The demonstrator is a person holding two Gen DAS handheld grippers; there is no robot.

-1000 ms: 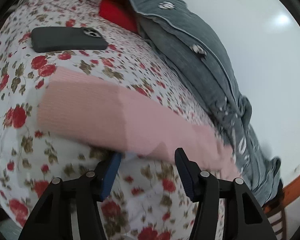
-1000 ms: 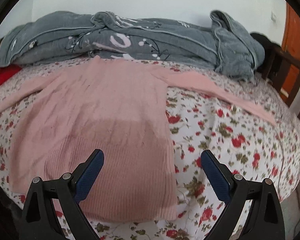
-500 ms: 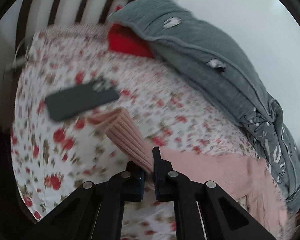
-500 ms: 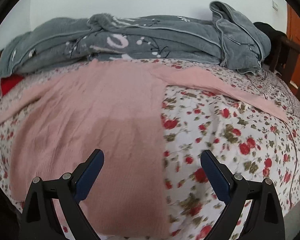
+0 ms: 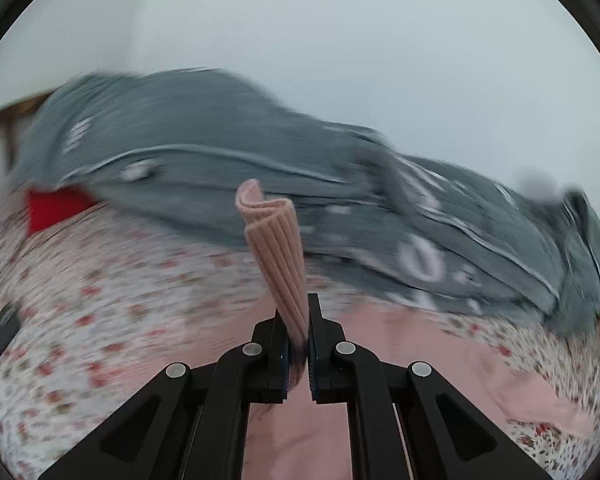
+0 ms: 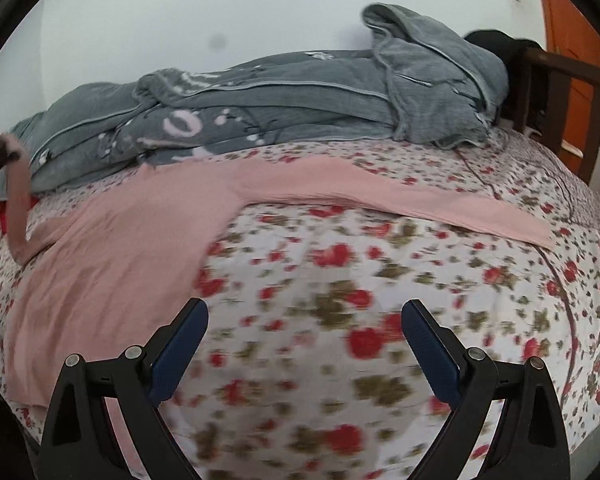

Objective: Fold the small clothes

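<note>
Two of my jaws on the left gripper (image 5: 298,344) pinch the ribbed cuff (image 5: 274,248) of the pink sweater (image 6: 112,248), which lies flat on the floral bedspread (image 6: 340,320). My right gripper (image 6: 304,352) gapes wide above the flowers, holding nothing.

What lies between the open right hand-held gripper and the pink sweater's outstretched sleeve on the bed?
Nothing visible: only bare floral bedsheet separates the right hand-held gripper from the outstretched sleeve. The grey blanket lies behind it.
</note>
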